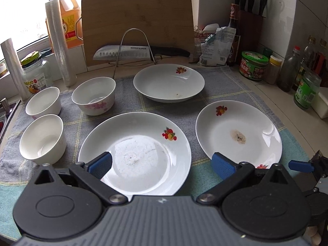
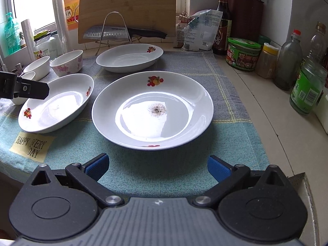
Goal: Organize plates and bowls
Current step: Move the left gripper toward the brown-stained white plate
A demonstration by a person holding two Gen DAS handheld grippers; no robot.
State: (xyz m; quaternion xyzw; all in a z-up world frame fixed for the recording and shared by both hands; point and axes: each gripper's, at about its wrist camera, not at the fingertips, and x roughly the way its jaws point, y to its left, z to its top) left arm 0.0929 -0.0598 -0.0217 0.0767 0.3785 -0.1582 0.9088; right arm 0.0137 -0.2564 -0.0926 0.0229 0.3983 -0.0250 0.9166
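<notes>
Three white plates with fruit motifs lie on a cloth. The near left plate (image 1: 135, 153) (image 2: 55, 104) lies under my open, empty left gripper (image 1: 162, 165). The right plate (image 1: 237, 133) (image 2: 152, 108), with a dark stain, lies just ahead of my open, empty right gripper (image 2: 157, 168). The far plate (image 1: 169, 83) (image 2: 129, 57) lies behind them. Three white bowls stand at the left: a pink-flowered one (image 1: 93, 95) (image 2: 67, 62) and two plain ones (image 1: 43, 103) (image 1: 42, 139).
A cutting board (image 1: 136, 20), a knife on a wire rack (image 1: 133, 50), an oil jug (image 1: 68, 18) and film rolls (image 1: 59, 43) stand at the back. Jars and bottles (image 1: 254, 65) (image 2: 307, 86) line the right counter. A sink edge (image 1: 6, 112) lies at the left.
</notes>
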